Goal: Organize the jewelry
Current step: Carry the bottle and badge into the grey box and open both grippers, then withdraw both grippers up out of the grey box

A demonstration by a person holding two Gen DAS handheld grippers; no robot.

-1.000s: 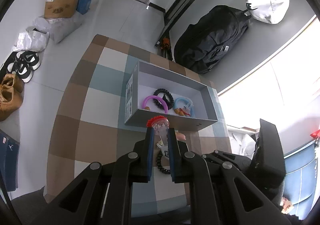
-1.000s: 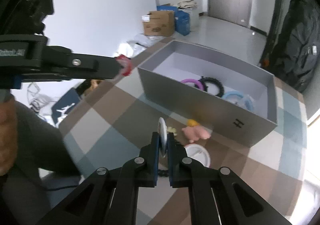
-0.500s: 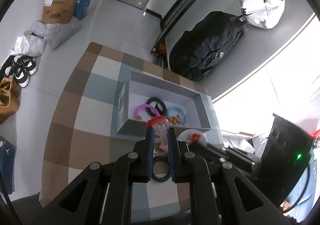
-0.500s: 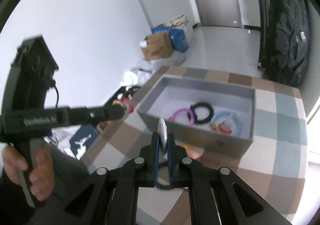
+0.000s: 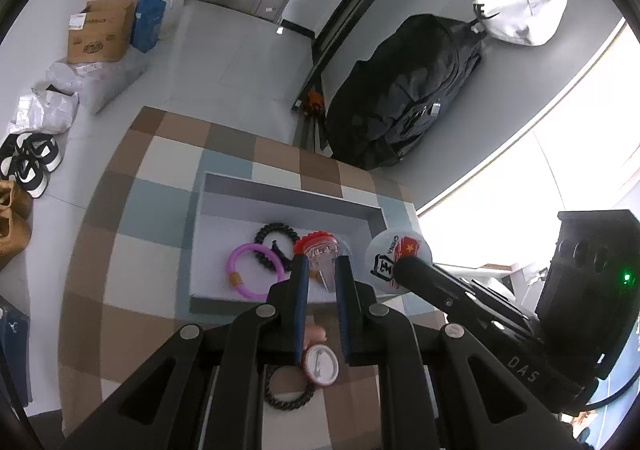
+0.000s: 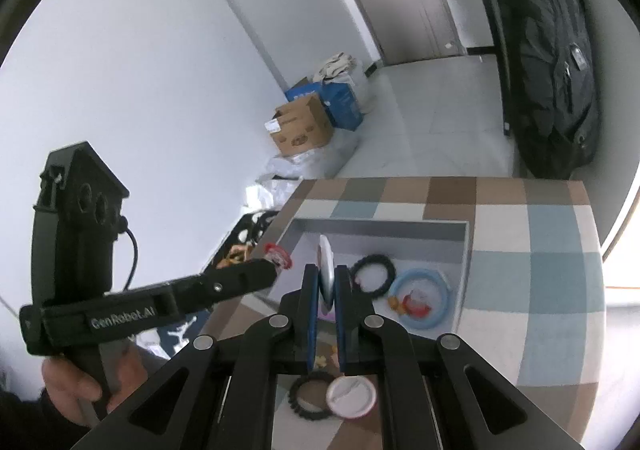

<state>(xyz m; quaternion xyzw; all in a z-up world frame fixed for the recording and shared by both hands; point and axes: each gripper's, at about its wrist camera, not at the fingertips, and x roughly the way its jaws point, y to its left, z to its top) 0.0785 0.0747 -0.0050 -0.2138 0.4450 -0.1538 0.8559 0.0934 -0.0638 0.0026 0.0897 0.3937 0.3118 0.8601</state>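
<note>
My left gripper [image 5: 320, 276] is shut on a small clear charm with a red frilled top [image 5: 317, 250], held above the open grey box [image 5: 280, 191]. My right gripper [image 6: 327, 278] is shut on a white round badge [image 6: 325, 270], seen edge-on, also over the box [image 6: 380, 226]. In the left wrist view that badge [image 5: 394, 252] shows a red flag print. Inside the box lie a black bead bracelet [image 6: 374, 274], a purple bracelet [image 5: 256, 270] and a light blue bracelet [image 6: 420, 298]. The left gripper's tip [image 6: 272, 268] is just left of my right fingers.
On the checked tablecloth [image 5: 132, 250] near me lie a second black bracelet [image 5: 288, 390], a red-rimmed round badge [image 5: 320, 364] and a pink trinket [image 5: 316, 334]. A hand [image 6: 76, 390] holds the left gripper. A black backpack [image 5: 404, 98], cardboard boxes [image 5: 100, 32] and shoes [image 5: 30, 166] are on the floor.
Both grippers have risen and moved forward from the near side of the box to above it, each keeping its item. The right gripper has rolled and now sits close beside the left.
</note>
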